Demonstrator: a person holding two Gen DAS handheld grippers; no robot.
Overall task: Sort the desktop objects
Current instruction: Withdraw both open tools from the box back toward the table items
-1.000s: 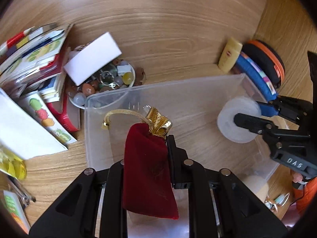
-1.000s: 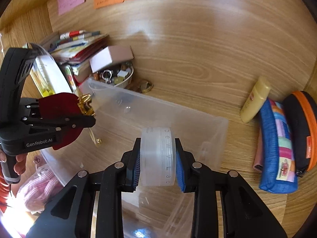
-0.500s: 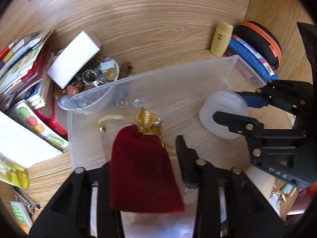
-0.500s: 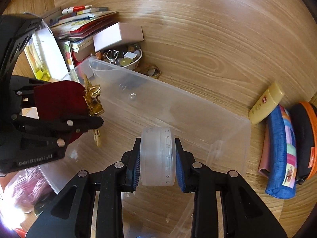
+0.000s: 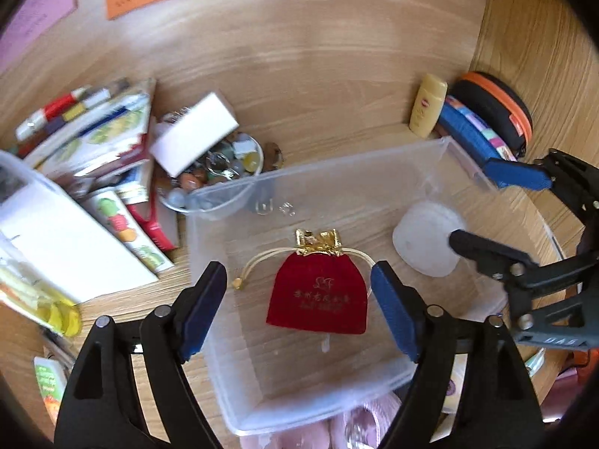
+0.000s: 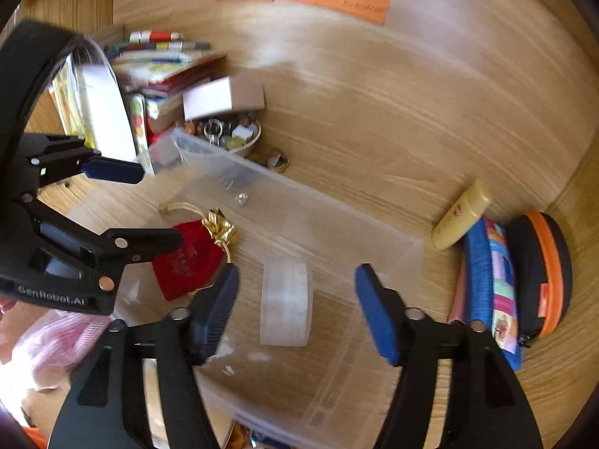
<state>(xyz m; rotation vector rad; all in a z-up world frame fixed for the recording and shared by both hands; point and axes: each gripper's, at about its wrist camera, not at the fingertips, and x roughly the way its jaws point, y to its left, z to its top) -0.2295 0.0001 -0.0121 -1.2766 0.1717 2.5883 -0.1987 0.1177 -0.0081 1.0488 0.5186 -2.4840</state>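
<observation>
Releasing into clear plastic bin (image 5: 441, 157): left gripper (image 5: 299, 299) jaws opening, red velvet pouch (image 5: 318, 299) lying free between; right gripper (image 6: 297, 299) jaws opening, frosted round jar (image 6: 286, 301) untouched between.

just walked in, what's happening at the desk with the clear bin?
A person is sorting desk clutter into a clear plastic bin with a tool in each hand. The left tool is opening over a red velvet pouch lying on the bin floor, pads clear of it. The right tool is opening too; the frosted round container sits between its pads, untouched. Both items are in the bin. Books, a bead bowl and pencil cases remain outside.
</observation>
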